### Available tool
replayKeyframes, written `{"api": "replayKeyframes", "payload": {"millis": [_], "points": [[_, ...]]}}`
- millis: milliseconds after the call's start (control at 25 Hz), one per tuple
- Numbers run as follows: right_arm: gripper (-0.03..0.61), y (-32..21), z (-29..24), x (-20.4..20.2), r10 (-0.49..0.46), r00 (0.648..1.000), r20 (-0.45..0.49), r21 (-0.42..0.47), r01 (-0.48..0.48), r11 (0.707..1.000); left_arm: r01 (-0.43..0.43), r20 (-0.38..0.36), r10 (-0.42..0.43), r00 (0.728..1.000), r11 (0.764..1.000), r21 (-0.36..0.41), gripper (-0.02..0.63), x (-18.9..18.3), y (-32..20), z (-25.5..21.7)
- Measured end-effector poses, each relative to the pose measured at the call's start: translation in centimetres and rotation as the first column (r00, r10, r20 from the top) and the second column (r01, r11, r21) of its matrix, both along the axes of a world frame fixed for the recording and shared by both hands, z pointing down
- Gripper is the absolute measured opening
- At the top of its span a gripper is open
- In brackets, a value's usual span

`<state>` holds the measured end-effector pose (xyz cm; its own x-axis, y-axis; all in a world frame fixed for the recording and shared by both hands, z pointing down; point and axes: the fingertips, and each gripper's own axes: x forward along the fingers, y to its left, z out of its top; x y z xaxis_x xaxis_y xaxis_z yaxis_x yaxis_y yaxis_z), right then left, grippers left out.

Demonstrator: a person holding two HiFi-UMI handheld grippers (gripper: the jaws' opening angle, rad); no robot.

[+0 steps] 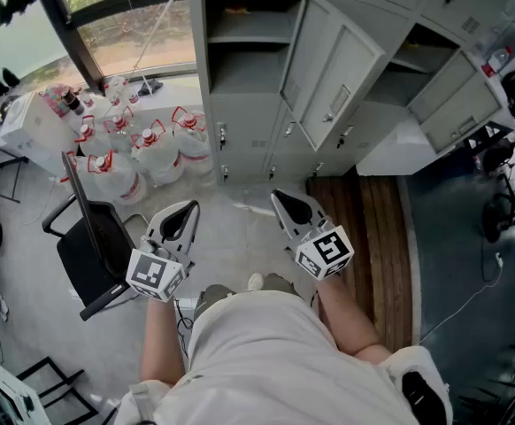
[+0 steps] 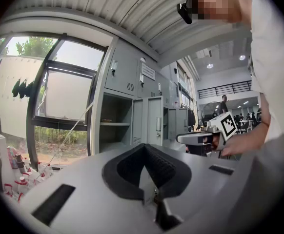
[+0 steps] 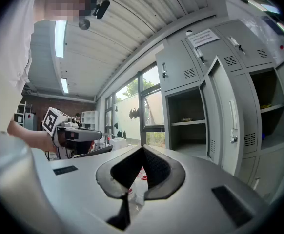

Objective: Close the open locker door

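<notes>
2 claws up and level, both empty: left claw (image 1: 185,212) pinched closed, right claw (image 1: 286,204) pinched closed too. Open locker door (image 1: 333,73) swings out toward me from the grey lockers (image 1: 240,104), ahead and a bit right of my right claw, well apart, not touched yet. Best move, I think: keep the right claw closed, set its tip on the door's free edge near the handle, and push steadily until it seats. Ignore the 2nd open door (image 1: 452,104) further right.

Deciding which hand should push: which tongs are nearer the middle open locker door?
Right. The right tongs sit just below the open locker door; the left tongs are farther off to its left.
</notes>
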<state>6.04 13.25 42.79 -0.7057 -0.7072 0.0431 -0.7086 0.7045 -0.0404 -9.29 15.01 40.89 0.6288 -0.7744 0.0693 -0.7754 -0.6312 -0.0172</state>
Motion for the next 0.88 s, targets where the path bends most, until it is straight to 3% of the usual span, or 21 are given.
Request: {"api": "replayKeyframes", "payload": {"millis": [400,640,880], "points": [[0.011,-2.7,0.6,1.5,-0.065,0.997,0.028,0.002,0.065,0.998,0.052,0.014,-0.052,0.999,0.998,-0.039,0.002,1.6,-3.1,1.2],[0.011,-5.9,1.9,-0.7,-0.079,0.997,0.022,-0.019,0.08,0.997,0.059,0.005,-0.058,0.998,0.996,-0.061,0.002,-0.3,-6.6,2.5],[0.011,-11.9,1.7,-4.0,-0.059,0.998,0.005,-0.028,0.059,0.998,0.016,-0.011,-0.016,1.0,0.998,-0.061,0.002,-2.8,-13.4,2.2]]}}
